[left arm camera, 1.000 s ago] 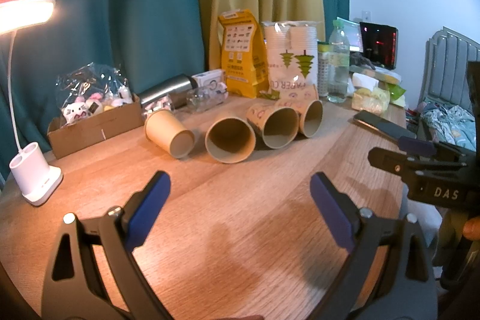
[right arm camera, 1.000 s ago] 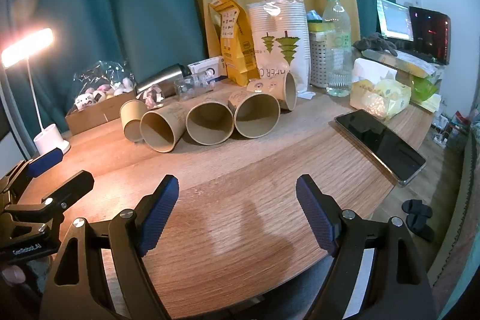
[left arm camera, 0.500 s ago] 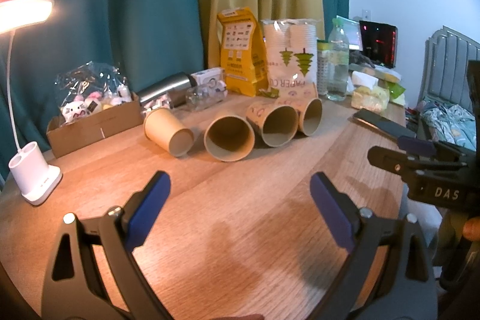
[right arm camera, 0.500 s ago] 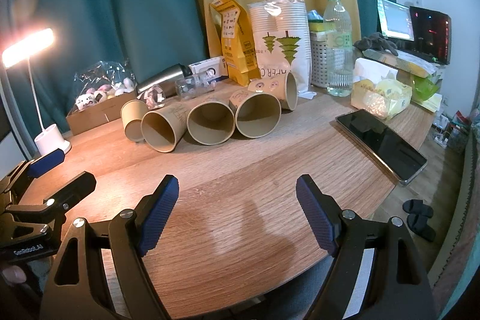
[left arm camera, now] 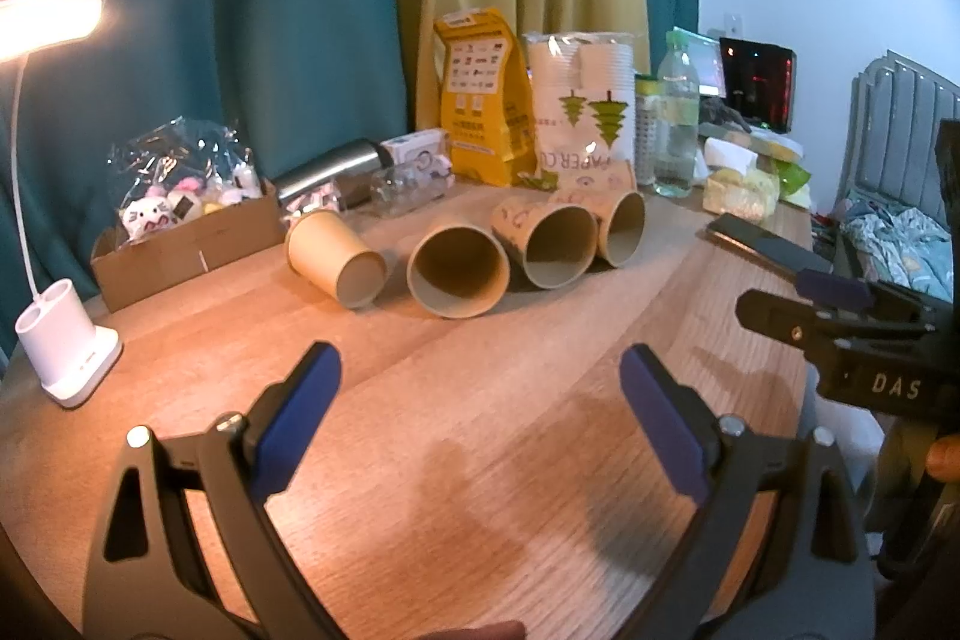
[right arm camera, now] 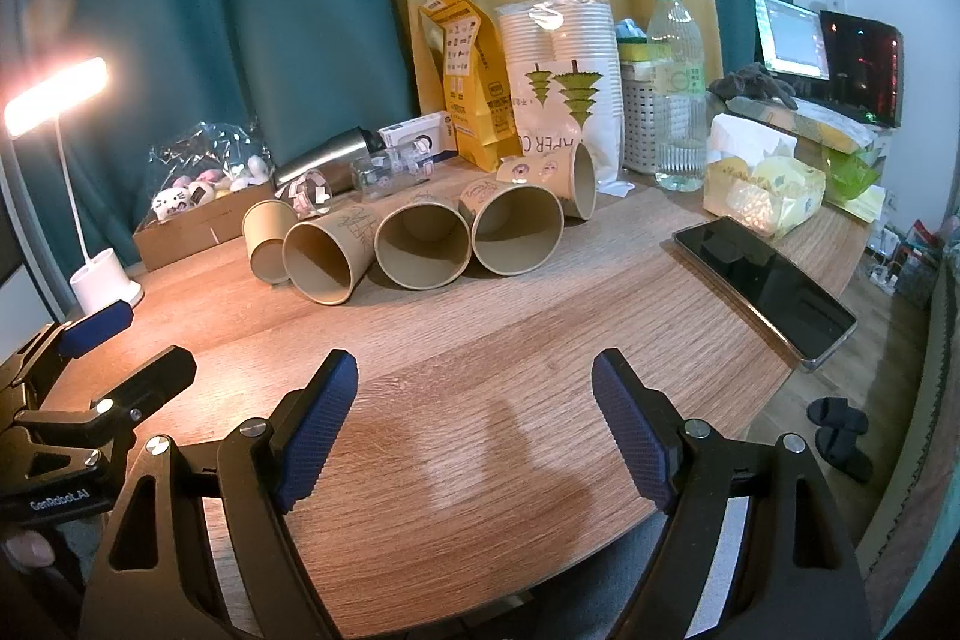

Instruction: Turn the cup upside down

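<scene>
Several brown paper cups lie on their sides in a row on the round wooden table [left arm camera: 480, 430]. In the left wrist view the leftmost cup [left arm camera: 333, 256] shows its base, and the others [left arm camera: 459, 268] [left arm camera: 549, 241] [left arm camera: 621, 223] show open mouths. The right wrist view shows the same row [right arm camera: 324, 253] [right arm camera: 423, 241] [right arm camera: 516, 235]. My left gripper [left arm camera: 480, 424] is open and empty, hovering over the table's near part. My right gripper [right arm camera: 474, 430] is open and empty too, also well short of the cups; it shows in the left wrist view [left arm camera: 840, 304].
Behind the cups stand a yellow bag [right arm camera: 465, 94], a sleeve of paper cups [right arm camera: 561, 82], a water bottle [right arm camera: 675, 88] and a steel flask [right arm camera: 321, 163]. A cardboard box of toys [right arm camera: 198, 214] and a lit desk lamp [right arm camera: 102, 283] are left. A phone [right arm camera: 765, 283] lies right.
Both views have shifted very slightly; the cups sit a touch closer in the right wrist view. Nothing was taken hold of or let go.
</scene>
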A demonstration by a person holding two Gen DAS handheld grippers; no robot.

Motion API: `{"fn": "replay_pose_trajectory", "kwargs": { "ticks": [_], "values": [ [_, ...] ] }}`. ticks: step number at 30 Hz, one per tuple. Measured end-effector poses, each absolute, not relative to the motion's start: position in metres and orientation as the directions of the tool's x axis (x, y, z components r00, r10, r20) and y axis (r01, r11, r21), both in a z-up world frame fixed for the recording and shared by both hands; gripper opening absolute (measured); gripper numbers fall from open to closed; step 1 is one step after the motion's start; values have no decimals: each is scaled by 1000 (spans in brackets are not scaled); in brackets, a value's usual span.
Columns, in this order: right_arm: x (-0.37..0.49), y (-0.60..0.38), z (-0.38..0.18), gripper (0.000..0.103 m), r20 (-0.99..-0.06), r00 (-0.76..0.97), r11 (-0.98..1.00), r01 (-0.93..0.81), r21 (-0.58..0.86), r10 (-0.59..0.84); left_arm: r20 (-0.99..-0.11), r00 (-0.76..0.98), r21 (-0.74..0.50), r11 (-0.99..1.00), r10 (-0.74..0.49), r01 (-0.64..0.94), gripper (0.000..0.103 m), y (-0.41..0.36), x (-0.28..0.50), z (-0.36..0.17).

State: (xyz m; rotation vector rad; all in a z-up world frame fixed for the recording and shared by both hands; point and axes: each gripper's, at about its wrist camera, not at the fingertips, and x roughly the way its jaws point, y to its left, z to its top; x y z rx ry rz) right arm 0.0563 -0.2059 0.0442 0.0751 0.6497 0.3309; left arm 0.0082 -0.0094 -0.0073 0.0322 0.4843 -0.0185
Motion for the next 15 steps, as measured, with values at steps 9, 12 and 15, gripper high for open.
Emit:
{"fn": "replay_pose_trajectory", "kwargs": {
  "ticks": [9,12,15],
  "values": [
    [56,-204,43,83,-584,744,945,-278,172,325,-466,885,26,999,-11,26,95,-9,8,-8],
    [56,-205,44,83,-584,744,945,-279,172,326,-466,885,27,999,-11,27,95,-9,8,-8],
    [57,-205,44,83,-583,744,945,-279,173,326,-467,884,27,999,-11,27,95,-9,8,-8]
  ]
}}
